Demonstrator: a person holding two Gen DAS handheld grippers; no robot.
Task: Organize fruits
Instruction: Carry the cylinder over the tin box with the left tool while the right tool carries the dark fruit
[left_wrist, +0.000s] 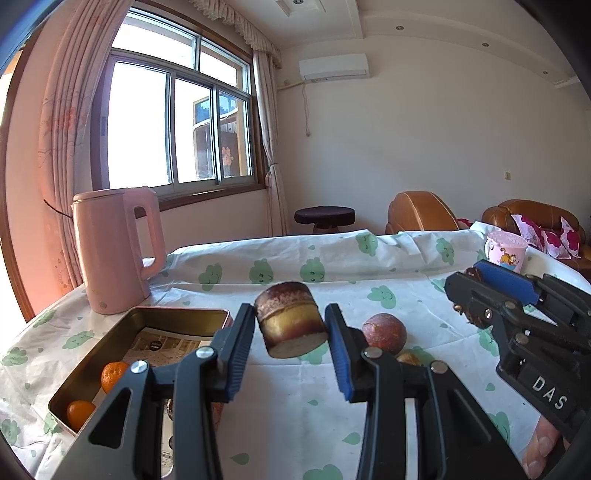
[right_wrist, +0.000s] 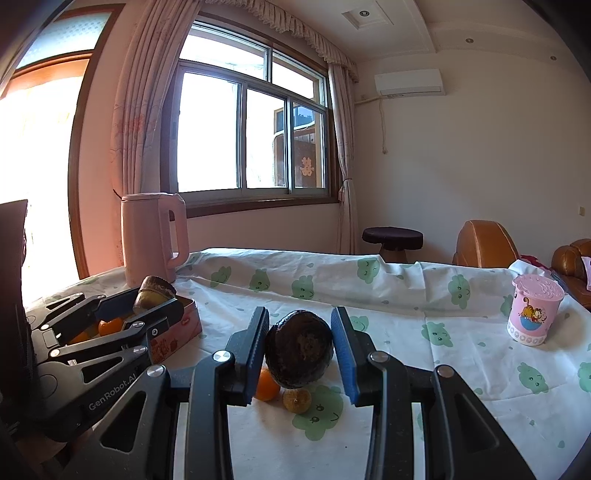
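Here the left gripper (left_wrist: 291, 332) holds a short brown-skinned cylinder of cut fruit with pale flesh (left_wrist: 290, 319) between its blue pads, lifted clear of the desk (left_wrist: 295, 406) with its white cloth printed in green. Below and to the left of this gripper sits the open rectangular metal tin (left_wrist: 177, 321), paper-lined, with two small orange tangerines (left_wrist: 112, 374) in its near corner. Just beyond the gripper's right finger, on the cloth, lies a round reddish-brown fruit (left_wrist: 384, 332), and a smaller brownish one touches it.

The right gripper (right_wrist: 299, 349) is clamped on a dark, wrinkled oval fruit (right_wrist: 299, 349), held above the desk. Directly beneath it on the cloth lie a small orange tangerine (right_wrist: 266, 387) and a duller yellowish fruit (right_wrist: 296, 400), side by side. The tin is off to its left, behind the other gripper. A pink kettle (right_wrist: 151, 240) stands farther back on the left, and a pink lidded cartoon cup (right_wrist: 533, 314) is far to the right.
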